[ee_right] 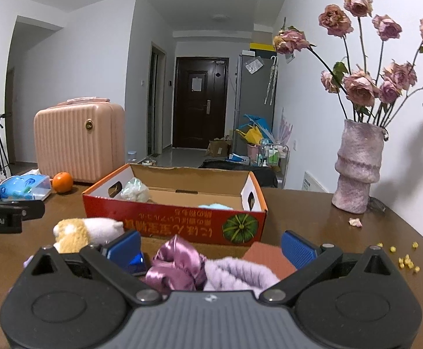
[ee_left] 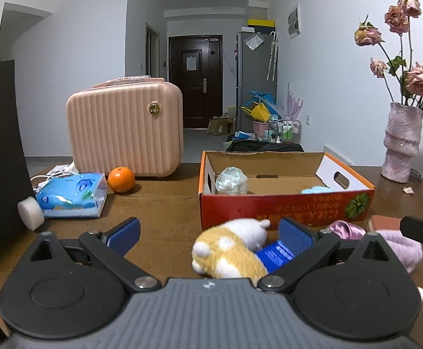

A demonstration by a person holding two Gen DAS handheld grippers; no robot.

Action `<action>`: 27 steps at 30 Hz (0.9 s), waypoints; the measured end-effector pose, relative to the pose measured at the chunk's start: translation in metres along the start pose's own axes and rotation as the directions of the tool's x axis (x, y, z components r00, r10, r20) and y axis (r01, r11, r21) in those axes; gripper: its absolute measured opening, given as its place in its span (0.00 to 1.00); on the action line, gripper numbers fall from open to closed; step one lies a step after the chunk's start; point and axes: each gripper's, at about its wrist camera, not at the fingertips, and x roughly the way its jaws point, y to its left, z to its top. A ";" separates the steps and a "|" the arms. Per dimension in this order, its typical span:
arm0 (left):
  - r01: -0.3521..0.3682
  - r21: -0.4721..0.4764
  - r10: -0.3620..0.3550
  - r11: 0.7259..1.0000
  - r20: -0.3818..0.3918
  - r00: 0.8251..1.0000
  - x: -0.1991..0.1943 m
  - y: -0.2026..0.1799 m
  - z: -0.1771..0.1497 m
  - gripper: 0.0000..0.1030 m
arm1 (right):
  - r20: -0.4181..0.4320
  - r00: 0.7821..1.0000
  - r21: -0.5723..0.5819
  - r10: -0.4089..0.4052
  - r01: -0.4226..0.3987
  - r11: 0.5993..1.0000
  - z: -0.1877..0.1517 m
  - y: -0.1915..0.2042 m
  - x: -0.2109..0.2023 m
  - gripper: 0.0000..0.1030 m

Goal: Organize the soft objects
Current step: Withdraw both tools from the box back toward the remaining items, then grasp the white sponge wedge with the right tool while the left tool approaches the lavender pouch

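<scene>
While both grippers sit spread, left gripper [ee_left: 210, 234] has the plush toy [ee_left: 228, 250] lying on the table between its fingers, long axis diagonal, cardboard box [ee_left: 284, 206] straight ahead.

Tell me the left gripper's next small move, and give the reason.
Probably close the left gripper on the plush toy. Its jaws stand wide open with the toy lying between them on the table, close to the right-side finger, in front of the open cardboard box, where soft items already sit.
</scene>
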 end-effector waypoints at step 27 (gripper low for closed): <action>0.059 0.037 -0.059 0.998 -0.018 0.998 -0.053 0.006 -0.055 1.00 | -0.105 0.994 -0.012 -0.035 0.034 0.999 -0.058 -0.003 -0.050 1.00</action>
